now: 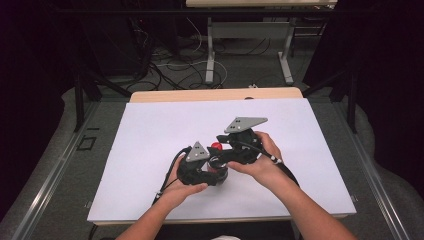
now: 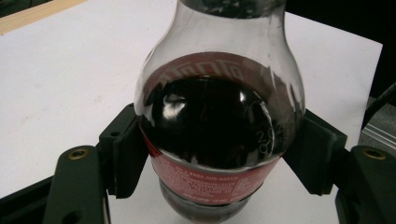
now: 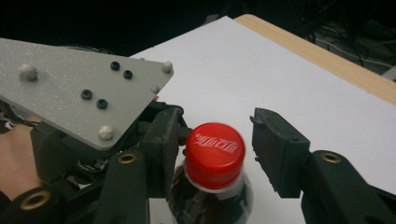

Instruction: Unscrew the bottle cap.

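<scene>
My left gripper (image 2: 210,154) has its two pads (image 2: 128,154) pressed against the sides of the bottle (image 2: 217,126), clamped around its belly at the top edge of the red label. My right gripper (image 3: 212,149) stands spread around the red cap (image 3: 215,154): one pad (image 3: 279,149) sits clear of the cap with white surface showing between, and the other pad is close beside it, though I can't tell whether it touches.

The table (image 1: 150,135) carries a white sheet, with a strip of wood showing along its far edge. The bottle stands near the middle of the sheet, long axis upright, cap pointing up, dark drink filling it to the shoulder.

In the high view my hands and both grippers crowd together, so of the bottle I make out little more than the cap (image 1: 216,146). In the left gripper view the neck is cut off at the top. In the right gripper view the grey plate (image 3: 79,88) of the left gripper covers much of that tool, and the bottle's lower body is cut off.
</scene>
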Demonstrator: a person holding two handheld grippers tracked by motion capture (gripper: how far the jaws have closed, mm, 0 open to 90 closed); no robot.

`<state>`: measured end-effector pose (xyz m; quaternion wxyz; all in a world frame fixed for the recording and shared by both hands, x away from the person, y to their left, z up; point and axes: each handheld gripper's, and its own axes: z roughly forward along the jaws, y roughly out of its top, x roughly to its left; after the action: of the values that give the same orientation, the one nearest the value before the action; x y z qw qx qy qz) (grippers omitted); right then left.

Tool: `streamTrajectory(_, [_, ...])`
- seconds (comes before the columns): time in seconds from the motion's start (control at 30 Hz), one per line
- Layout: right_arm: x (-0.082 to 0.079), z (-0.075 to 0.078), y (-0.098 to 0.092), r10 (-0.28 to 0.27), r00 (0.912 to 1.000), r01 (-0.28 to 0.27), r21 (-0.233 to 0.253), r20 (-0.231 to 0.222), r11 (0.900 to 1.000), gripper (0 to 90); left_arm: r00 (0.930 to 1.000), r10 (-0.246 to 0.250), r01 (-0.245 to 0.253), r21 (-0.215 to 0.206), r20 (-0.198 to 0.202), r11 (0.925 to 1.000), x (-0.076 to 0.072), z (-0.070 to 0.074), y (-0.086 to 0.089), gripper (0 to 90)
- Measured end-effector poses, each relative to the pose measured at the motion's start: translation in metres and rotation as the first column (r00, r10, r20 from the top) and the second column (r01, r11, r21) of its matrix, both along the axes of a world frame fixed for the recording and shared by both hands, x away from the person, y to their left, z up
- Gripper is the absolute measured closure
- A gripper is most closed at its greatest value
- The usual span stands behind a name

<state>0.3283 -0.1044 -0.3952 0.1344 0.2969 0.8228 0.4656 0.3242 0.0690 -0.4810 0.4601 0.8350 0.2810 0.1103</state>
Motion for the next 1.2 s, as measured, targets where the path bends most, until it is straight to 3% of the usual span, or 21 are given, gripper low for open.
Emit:
streamTrajectory(0.1, [0.000,-0.002,0.003,-0.015,0.9999,0.015,-0.027,0.005,1.000,57.7,1.0000,0.000,0.000,-0.003,0.000,1.0000,0.000,0.001,0.000,30.3])
streamTrajectory(0.2, [0.002,-0.002,0.002,0.000,1.0000,0.000,-0.018,0.002,1.000,61.0,1.0000,0.001,-0.001,-0.004,-0.002,1.0000,0.000,0.001,0.001,30.4])
streamTrajectory(0.33, [0.009,-0.003,-0.002,0.057,0.9984,-0.057,-0.010,-0.006,0.998,61.4,1.0000,0.003,-0.003,0.009,-0.004,1.0000,0.000,0.001,0.001,30.5])
streamTrajectory(0.43, [0.017,-0.003,-0.006,0.144,0.9894,-0.144,-0.018,-0.020,0.989,61.5,1.0000,-0.010,0.010,0.009,0.000,0.9999,0.000,0.000,0.001,30.5])
streamTrajectory(0.57, [0.029,-0.002,-0.014,0.289,0.9566,-0.289,-0.008,-0.037,0.957,61.6,0.9993,-0.037,0.037,-0.006,-0.008,0.9993,-0.001,0.000,0.000,30.5])
streamTrajectory(0.63, [0.035,-0.002,-0.018,0.369,0.9286,-0.370,-0.017,-0.035,0.929,61.7,0.9988,-0.047,0.047,-0.004,-0.010,0.9989,-0.002,0.000,-0.001,30.5])
streamTrajectory(0.67, [0.036,-0.002,-0.019,0.388,0.9208,-0.388,-0.013,-0.043,0.921,61.7,0.9988,-0.047,0.047,-0.004,-0.010,0.9989,-0.002,0.000,-0.001,30.5])
streamTrajectory(0.7, [0.038,-0.002,-0.020,0.421,0.9062,-0.422,-0.018,-0.040,0.906,61.6,0.9986,-0.052,0.052,0.002,-0.005,0.9986,-0.002,-0.001,-0.003,30.5])
streamTrajectory(0.77, [0.040,-0.002,-0.021,0.441,0.8968,-0.442,-0.021,-0.038,0.897,61.3,0.9987,-0.050,0.050,-0.002,-0.007,0.9988,-0.002,-0.001,-0.003,30.5])
streamTrajectory(0.8, [0.040,-0.002,-0.021,0.441,0.8968,-0.442,-0.021,-0.038,0.897,61.3,0.9987,-0.050,0.050,-0.002,-0.007,0.9988,-0.002,-0.001,-0.003,30.5])
streamTrajectory(0.83, [0.040,-0.003,-0.021,0.429,0.9024,-0.430,-0.010,-0.040,0.903,60.6,0.9987,-0.050,0.050,-0.002,-0.006,0.9988,-0.002,0.000,-0.003,30.5])
streamTrajectory(0.87, [0.036,-0.001,-0.020,0.371,0.9269,-0.371,0.010,-0.056,0.928,50.4,0.9989,-0.045,0.045,0.000,-0.009,0.9990,-0.003,0.000,-0.003,30.4])
streamTrajectory(0.9, [0.034,-0.001,-0.020,0.349,0.9359,-0.349,0.012,-0.049,0.937,49.5,0.9991,-0.043,0.043,0.008,-0.004,0.9991,-0.002,0.001,-0.002,30.4])
streamTrajectory(0.97, [0.028,0.001,-0.019,0.260,0.9649,-0.260,-0.001,-0.037,0.966,49.5,0.9993,-0.038,0.038,0.002,-0.004,0.9993,-0.002,0.001,-0.002,30.4])
streamTrajectory(1.0, [0.025,0.001,-0.017,0.222,0.9741,-0.223,-0.007,-0.040,0.975,49.6,0.9995,-0.032,0.032,0.002,-0.005,0.9995,-0.002,0.001,-0.001,30.4])
streamTrajectory(1.03, [0.025,0.001,-0.017,0.222,0.9741,-0.223,-0.007,-0.040,0.975,49.6,0.9995,-0.032,0.032,0.002,-0.005,0.9995,-0.002,0.001,-0.001,30.4])
streamTrajectory(1.07, [0.018,0.001,-0.014,0.147,0.9878,-0.147,0.002,-0.052,0.989,50.4,0.9997,-0.025,0.025,0.007,-0.005,0.9997,-0.002,0.001,-0.001,30.4])
streamTrajectory(1.1, [0.015,0.001,-0.013,0.109,0.9930,-0.109,0.000,-0.046,0.994,51.1,0.9997,-0.025,0.025,0.007,-0.005,0.9997,-0.002,0.001,-0.001,30.4])
streamTrajectory(1.2, [0.008,0.001,-0.007,0.049,0.9984,-0.049,-0.007,-0.029,0.999,53.2,0.9998,-0.022,0.022,0.003,0.000,0.9998,-0.001,0.000,0.000,30.4])
